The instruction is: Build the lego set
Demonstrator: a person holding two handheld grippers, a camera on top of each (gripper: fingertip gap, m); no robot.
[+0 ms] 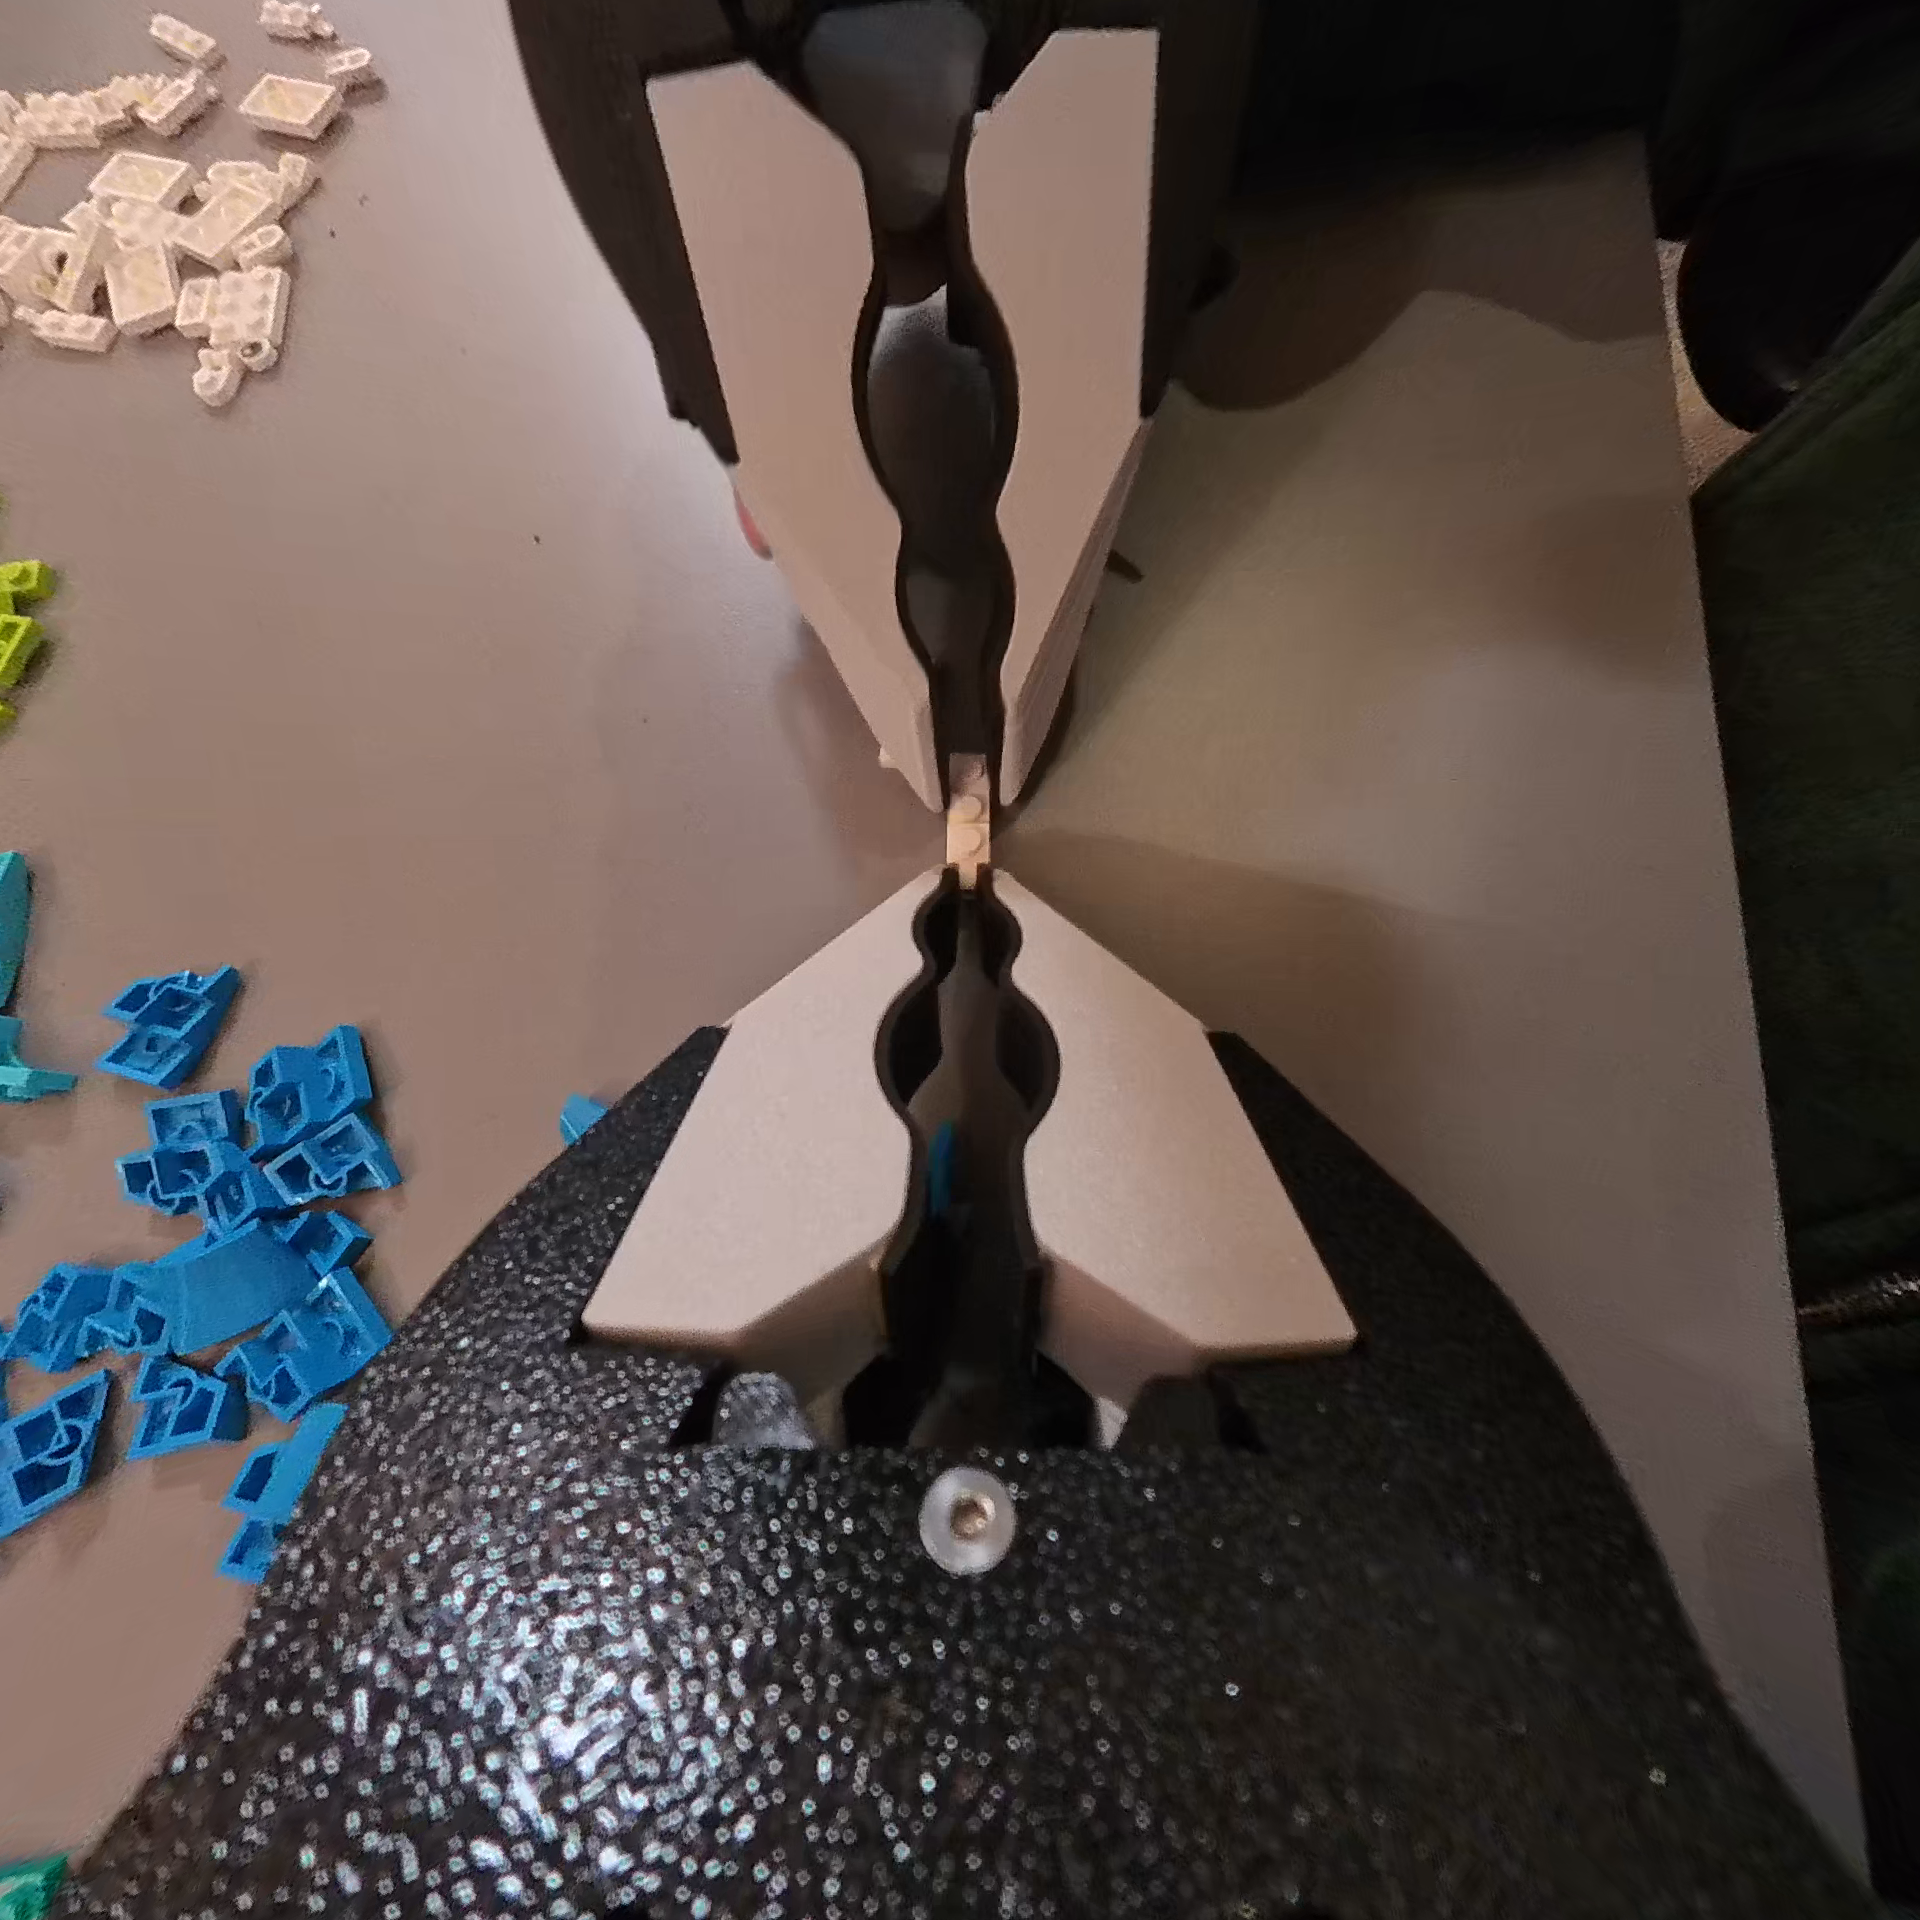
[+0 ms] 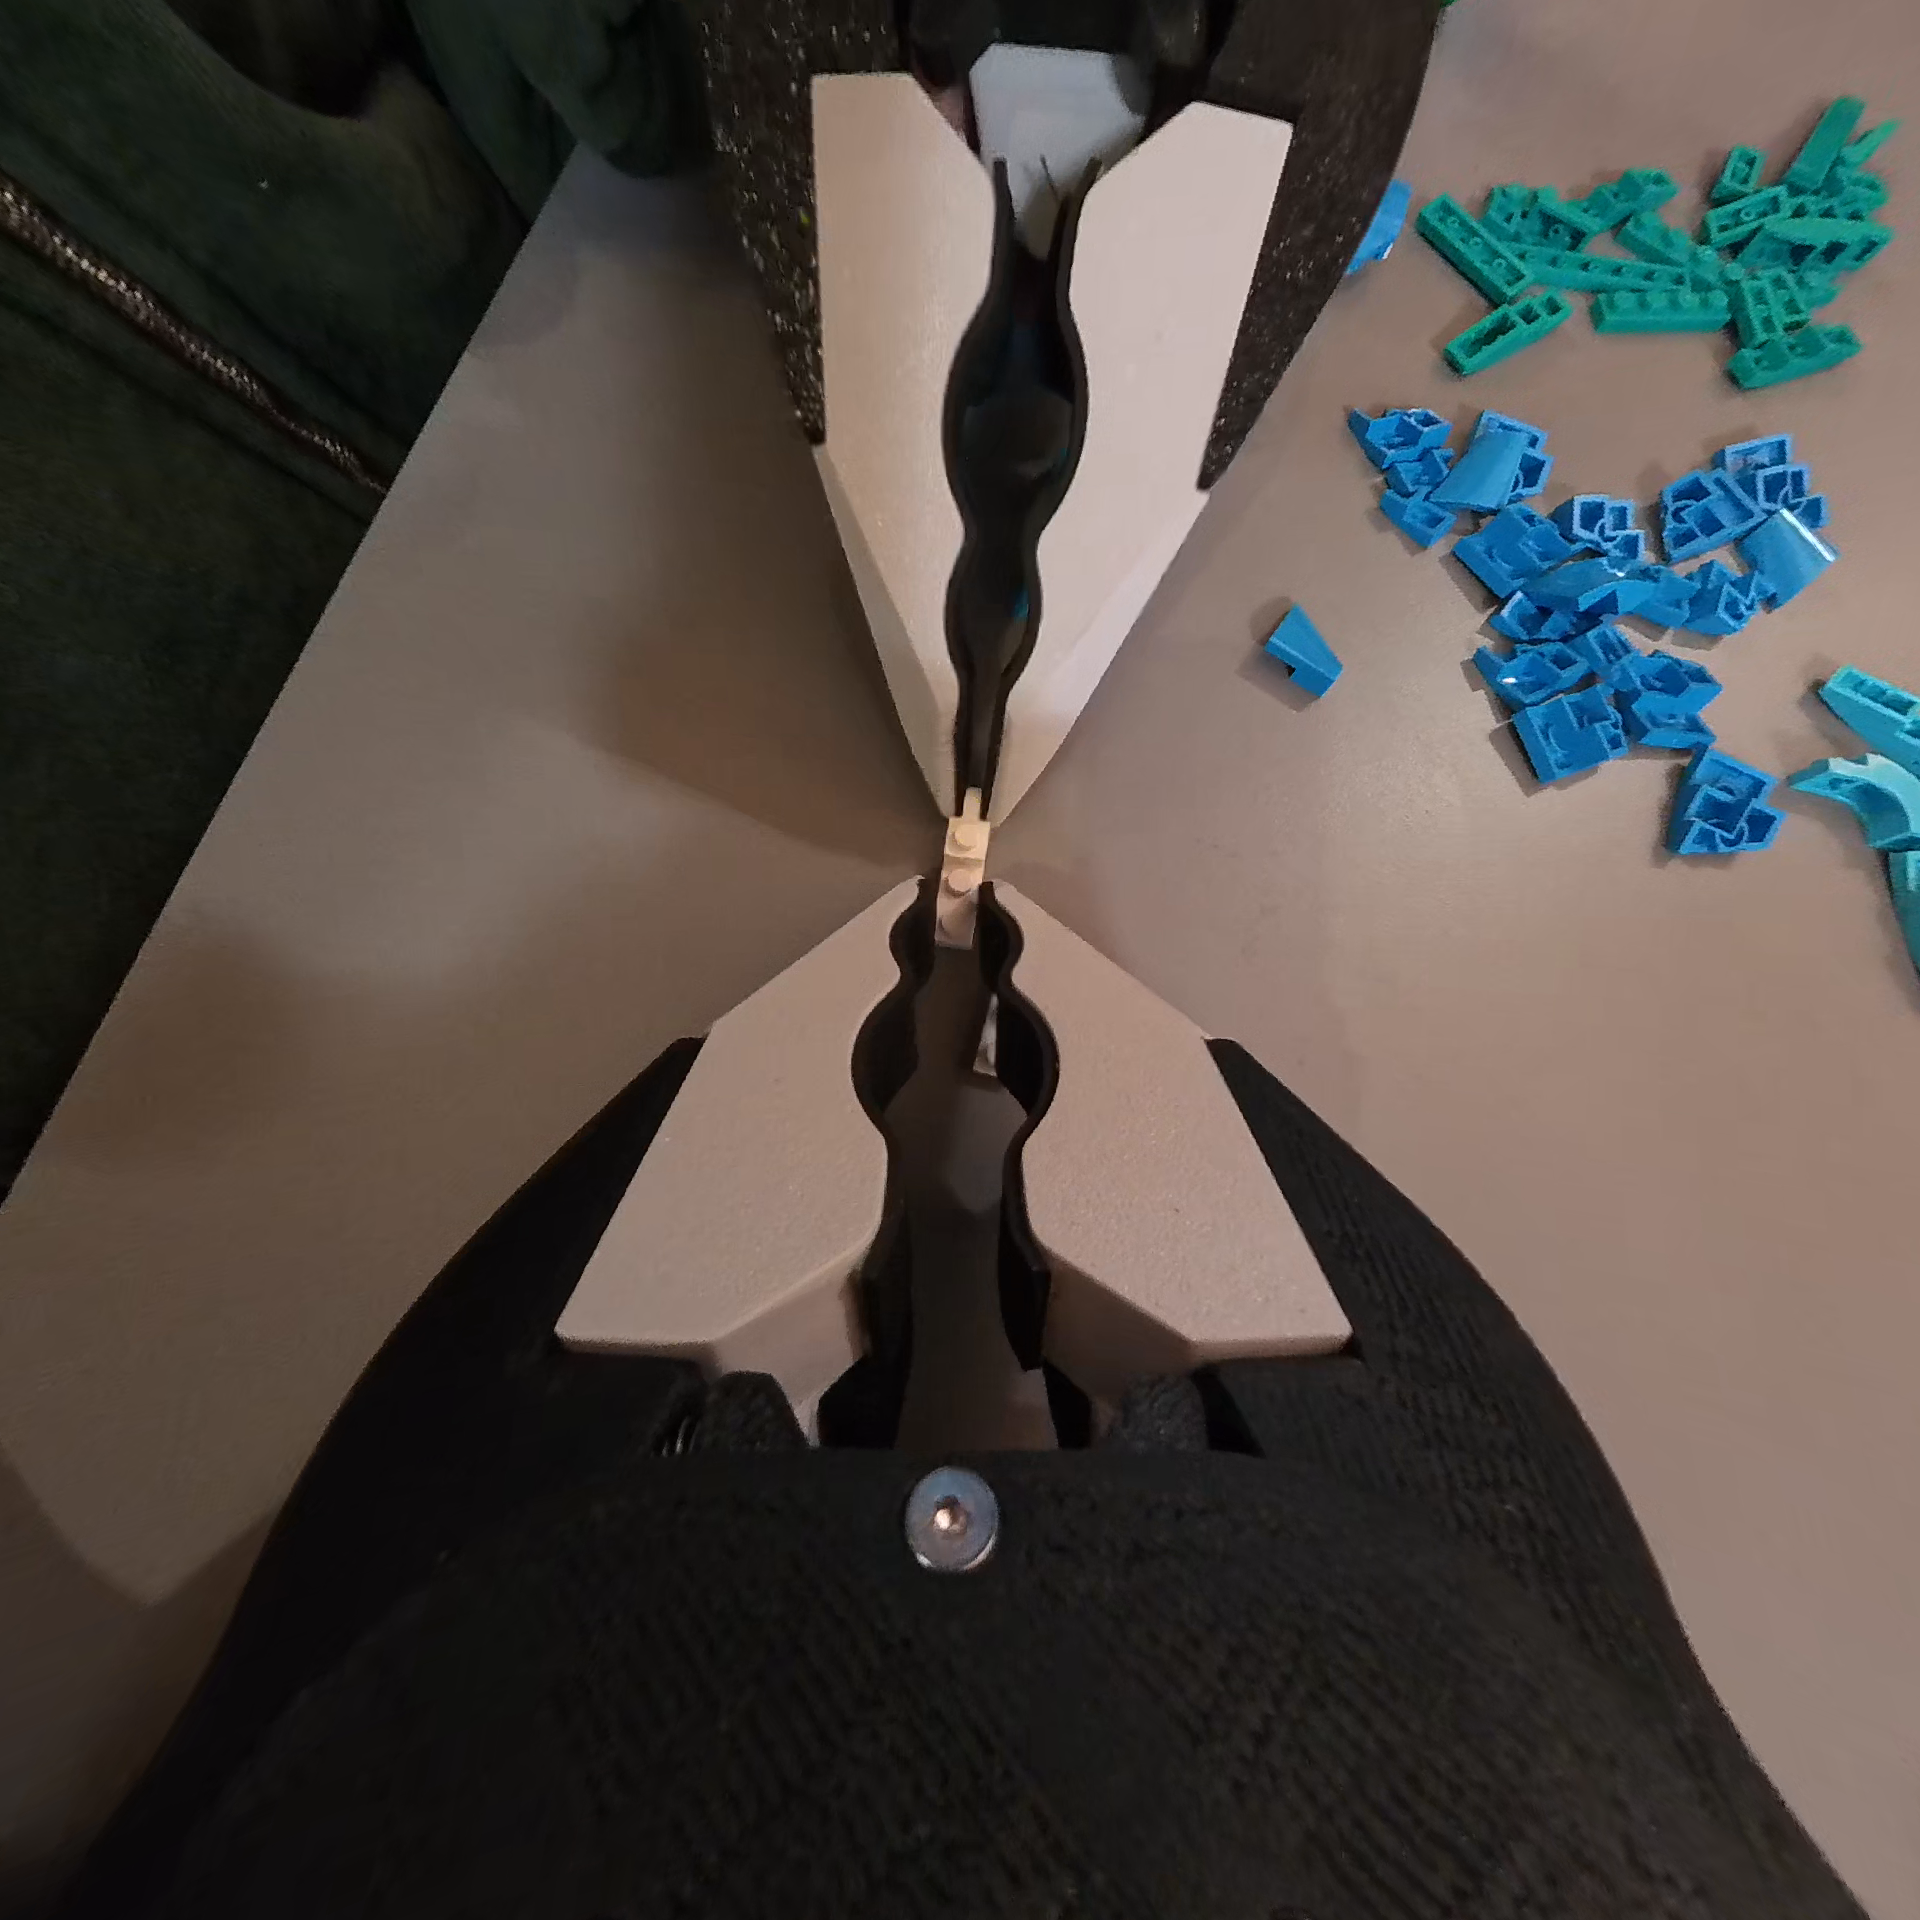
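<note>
My two grippers face each other tip to tip just above the beige table [image 1: 468, 727]. In the left wrist view my left gripper [image 1: 968, 881] comes in from the bottom, shut on the near end of a small white lego piece [image 1: 968, 833]. My right gripper [image 1: 966, 784] comes in from the top, shut on the far end. In the right wrist view my right gripper [image 2: 961, 896] is shut on a white plate [image 2: 954, 920]. That plate meets a second white piece [image 2: 964, 837] held by my left gripper [image 2: 972, 798]. I cannot tell whether the pieces are fully pressed together.
A pile of white bricks [image 1: 156, 208] lies far left, lime ones [image 1: 21, 623] at the left edge, a blue pile [image 1: 208, 1247] near left. The right wrist view shows green bricks [image 2: 1683, 249], blue bricks [image 2: 1610, 603], one loose blue slope [image 2: 1302, 644]. A person's dark green garment [image 2: 156, 416] borders the table edge.
</note>
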